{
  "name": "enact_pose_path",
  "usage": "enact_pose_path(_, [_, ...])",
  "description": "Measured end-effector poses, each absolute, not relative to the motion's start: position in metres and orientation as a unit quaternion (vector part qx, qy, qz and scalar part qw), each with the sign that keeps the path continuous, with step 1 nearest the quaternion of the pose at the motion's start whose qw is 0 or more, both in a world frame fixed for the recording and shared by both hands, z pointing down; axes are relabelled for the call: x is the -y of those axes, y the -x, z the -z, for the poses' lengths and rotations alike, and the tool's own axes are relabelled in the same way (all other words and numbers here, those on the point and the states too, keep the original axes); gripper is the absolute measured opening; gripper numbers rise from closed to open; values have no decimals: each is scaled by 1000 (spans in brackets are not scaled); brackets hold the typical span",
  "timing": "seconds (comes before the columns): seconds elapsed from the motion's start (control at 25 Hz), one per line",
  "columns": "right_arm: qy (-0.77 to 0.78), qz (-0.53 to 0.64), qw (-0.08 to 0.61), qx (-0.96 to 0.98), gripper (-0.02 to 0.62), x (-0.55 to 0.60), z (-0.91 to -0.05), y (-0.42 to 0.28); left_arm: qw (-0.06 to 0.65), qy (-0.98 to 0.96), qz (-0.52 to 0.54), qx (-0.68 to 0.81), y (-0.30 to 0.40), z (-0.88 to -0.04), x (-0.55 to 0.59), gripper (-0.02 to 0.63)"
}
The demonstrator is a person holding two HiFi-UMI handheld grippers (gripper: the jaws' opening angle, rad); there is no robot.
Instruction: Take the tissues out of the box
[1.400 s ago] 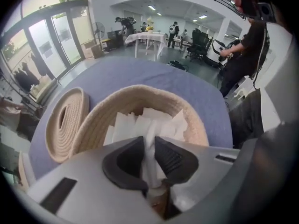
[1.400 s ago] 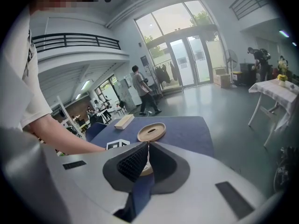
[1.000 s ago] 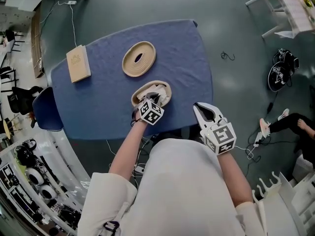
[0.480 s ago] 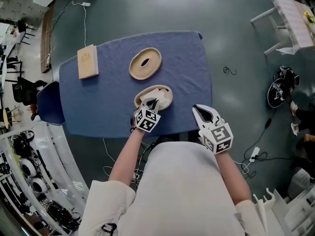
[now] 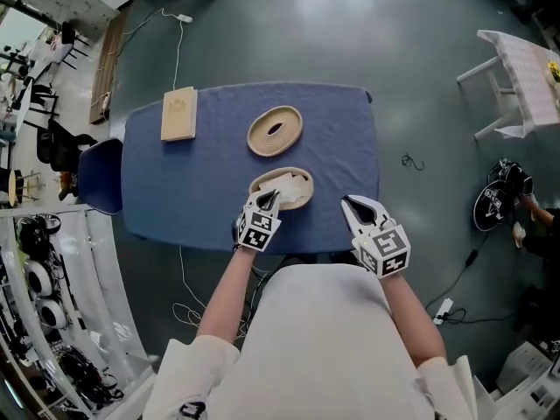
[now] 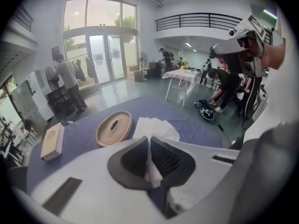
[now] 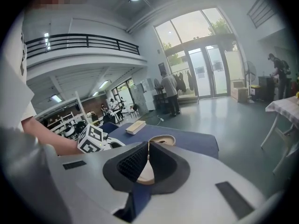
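An oval wooden tissue box (image 5: 297,180) lies open on the blue table (image 5: 210,191), with white tissues (image 5: 278,185) bunched inside it. Its slotted oval lid (image 5: 275,131) lies just beyond it. My left gripper (image 5: 266,200) sits at the box's near left rim. It is shut on a white tissue (image 6: 154,127) that stands up between the pads, seen in the left gripper view (image 6: 149,143). My right gripper (image 5: 353,204) hovers at the table's near edge, right of the box, shut with nothing between its pads (image 7: 148,149).
A flat wooden case (image 5: 178,115) lies at the table's far left. A dark chair (image 5: 101,186) stands at the table's left end. Cables trail on the floor. A white table (image 5: 521,77) and a bag (image 5: 497,204) stand off to the right. People stand across the hall.
The head camera has shifted, so the table sits lower right in view. My left gripper has drawn slightly toward the box's near rim, still pinching the tissue. The right gripper keeps its place.
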State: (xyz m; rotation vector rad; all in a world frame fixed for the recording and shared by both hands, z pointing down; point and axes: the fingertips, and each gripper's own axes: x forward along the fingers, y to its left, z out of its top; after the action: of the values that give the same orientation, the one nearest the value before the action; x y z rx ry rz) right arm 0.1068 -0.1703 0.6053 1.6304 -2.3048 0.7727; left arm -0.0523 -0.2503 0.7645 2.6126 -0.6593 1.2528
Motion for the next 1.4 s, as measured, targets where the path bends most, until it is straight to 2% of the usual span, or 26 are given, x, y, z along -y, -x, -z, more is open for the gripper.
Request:
enact_pose_path(0.72, [-524, -213, 98, 818, 35, 182, -549, -88, 78, -904, -272, 320, 102, -607, 239, 21])
enact_pose_path(1.08, [-506, -195, 71, 838, 35, 193, -507, -78, 76, -918, -176, 348, 125, -510, 228, 21])
enact_pose_path(1.4, [-497, -134, 55, 856, 35, 201, -457, -77, 62, -916, -114, 381, 139, -450, 216, 21])
